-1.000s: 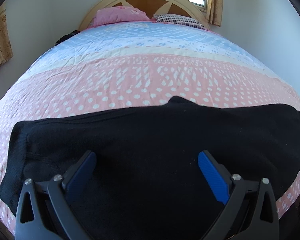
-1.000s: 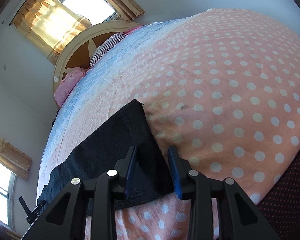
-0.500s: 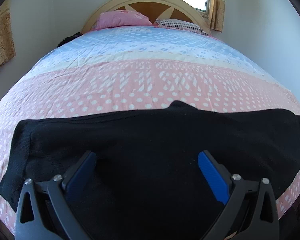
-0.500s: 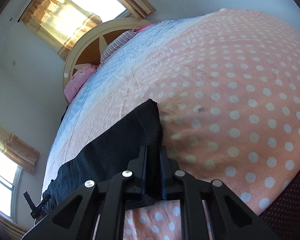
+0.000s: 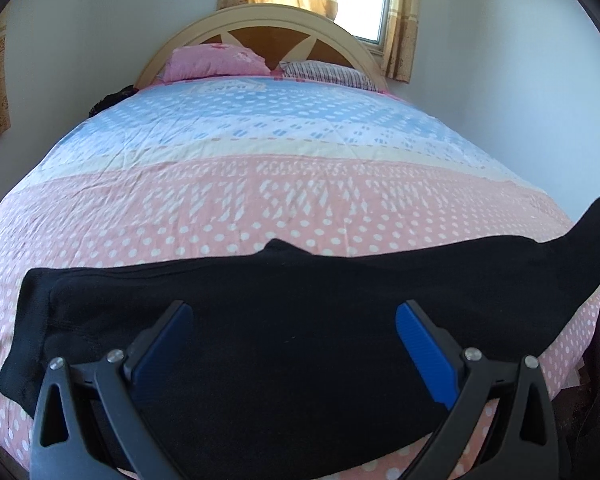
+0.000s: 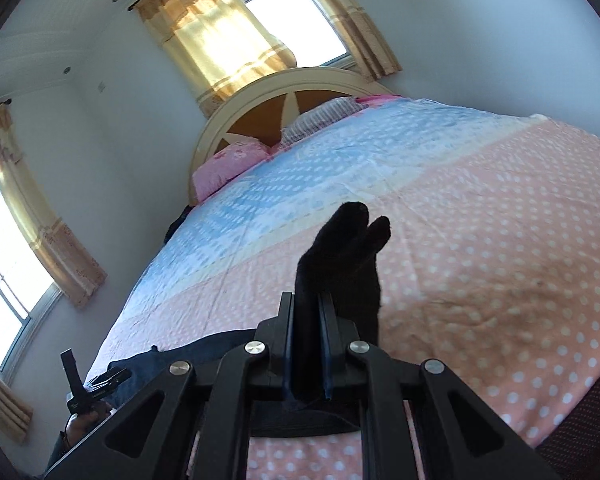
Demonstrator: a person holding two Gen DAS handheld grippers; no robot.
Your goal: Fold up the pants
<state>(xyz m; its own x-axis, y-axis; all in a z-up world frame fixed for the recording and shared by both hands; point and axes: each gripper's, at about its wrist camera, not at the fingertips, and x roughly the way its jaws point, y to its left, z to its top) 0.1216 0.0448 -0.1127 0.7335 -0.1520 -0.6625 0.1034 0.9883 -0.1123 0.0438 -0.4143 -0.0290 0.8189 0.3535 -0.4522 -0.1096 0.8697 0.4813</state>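
In the left wrist view, the black pants [image 5: 300, 320] lie across the near edge of the bed [image 5: 280, 200], with their long axis going from left to right. The left tongs [image 5: 294, 344] hover above the middle part of the cloth with the jaws wide apart and nothing between them. At the far right, one end of the pants is raised off the bedspread, near the edge of the picture. In the right wrist view, the right tongs [image 6: 306, 344] are nearly closed and pinch this raised end, and the cloth stands up in front of the blue pads. I judge that the coming move carries this end toward the left, along the long axis, to the other end of the pants. The right hand is therefore the one that works, and the left tongs [image 6: 100, 380], visible at the lower left, are only near the left part.
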